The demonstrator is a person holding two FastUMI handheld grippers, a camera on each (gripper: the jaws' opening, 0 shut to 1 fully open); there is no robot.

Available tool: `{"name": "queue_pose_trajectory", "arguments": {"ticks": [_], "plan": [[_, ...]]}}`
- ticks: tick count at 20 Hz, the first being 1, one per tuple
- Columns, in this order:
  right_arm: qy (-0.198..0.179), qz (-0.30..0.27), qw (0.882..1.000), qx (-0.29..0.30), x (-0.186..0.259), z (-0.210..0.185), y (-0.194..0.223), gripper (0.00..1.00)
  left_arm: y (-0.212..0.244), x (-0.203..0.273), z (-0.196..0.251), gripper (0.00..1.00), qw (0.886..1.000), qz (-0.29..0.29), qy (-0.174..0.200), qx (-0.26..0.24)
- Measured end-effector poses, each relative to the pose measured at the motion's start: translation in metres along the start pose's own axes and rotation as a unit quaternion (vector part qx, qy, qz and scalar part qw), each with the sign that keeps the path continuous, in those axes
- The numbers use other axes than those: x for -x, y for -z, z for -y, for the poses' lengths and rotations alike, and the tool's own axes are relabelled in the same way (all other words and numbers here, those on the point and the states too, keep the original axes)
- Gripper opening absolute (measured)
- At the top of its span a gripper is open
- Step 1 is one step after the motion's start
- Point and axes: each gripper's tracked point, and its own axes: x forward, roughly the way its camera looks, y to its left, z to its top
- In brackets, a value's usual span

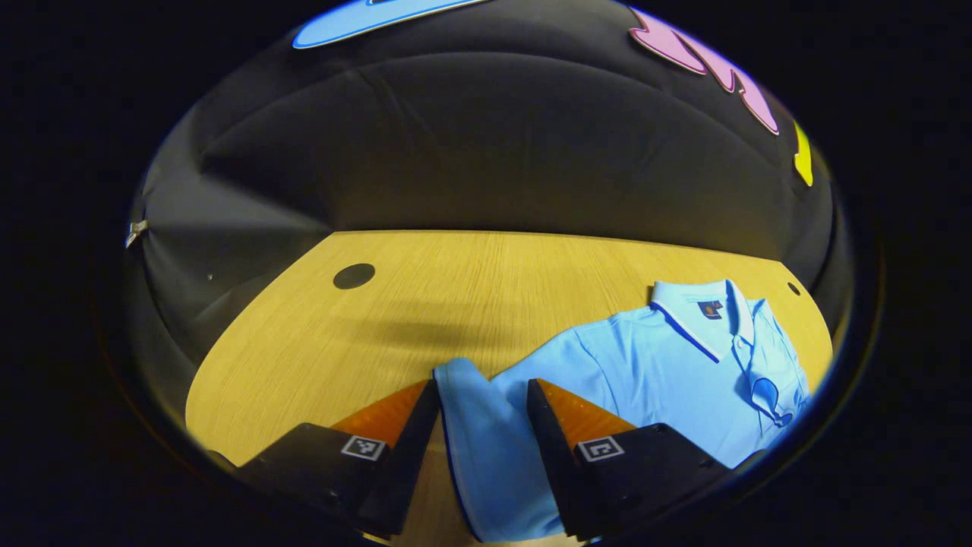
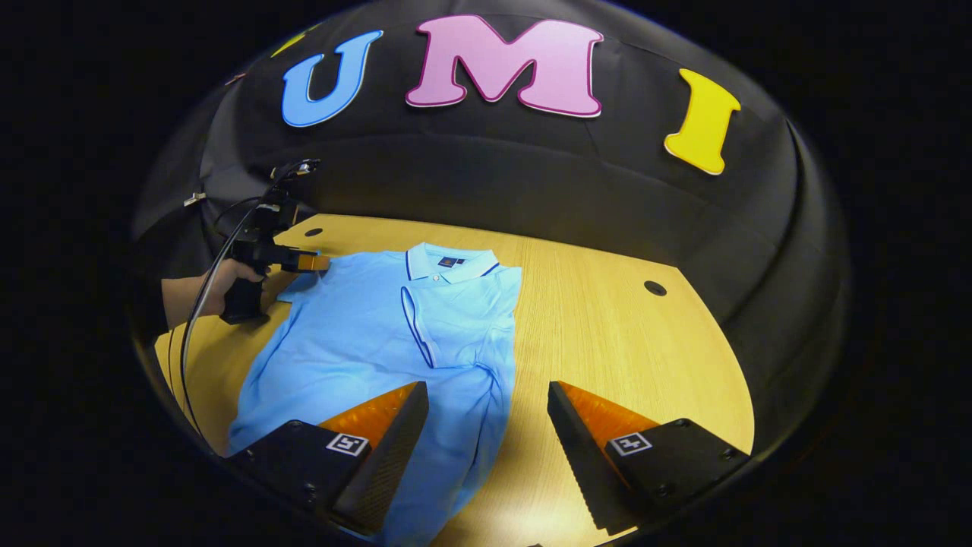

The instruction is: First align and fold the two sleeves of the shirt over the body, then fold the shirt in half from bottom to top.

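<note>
Wooden table (image 1: pixel 425 304), left tongs (image 1: pixel 482 395) spread astride shirt (image 2: pixel 364 334) sleeve (image 1: pixel 478 456), right tongs (image 2: pixel 486 399) spread above hem

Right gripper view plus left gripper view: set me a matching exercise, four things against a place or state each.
Things:
1. left tongs
2. right tongs
3. collar
4. hole

Place or state:
a. at the far end of the shirt, toward the wall
b. open around a sleeve
c. in the bare table, beside the shirt
d. open, half over the shirt's lower part, half over the table

Pairs: 1-b, 2-d, 3-a, 4-c.
</note>
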Motion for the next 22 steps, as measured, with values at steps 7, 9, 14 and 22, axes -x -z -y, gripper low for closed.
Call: {"name": "queue_pose_trajectory", "arguments": {"ticks": [7, 9, 14, 22], "plan": [[0.023, -0.008, 0.999, -0.035, 0.0, 0.028, 0.025, 0.99, -0.004, 0.001, 0.013, 0.06, 1.0, 0.001, -0.02, -0.02], [0.024, -0.01, 0.999, -0.04, 0.002, 0.031, 0.03, 0.98, -0.015, 0.011, 0.029, 0.06, 0.999, 0.007, -0.009, -0.03], [0.019, -0.014, 0.999, -0.045, 0.005, 0.038, 0.034, 0.98, -0.054, 0.037, 0.084, 0.06, 0.998, 0.034, 0.029, -0.041], [0.018, -0.008, 0.998, -0.051, 0.01, 0.053, 0.037, 0.98, -0.056, 0.075, 0.217, 0.07, 0.988, 0.028, 0.15, -0.026]]}}
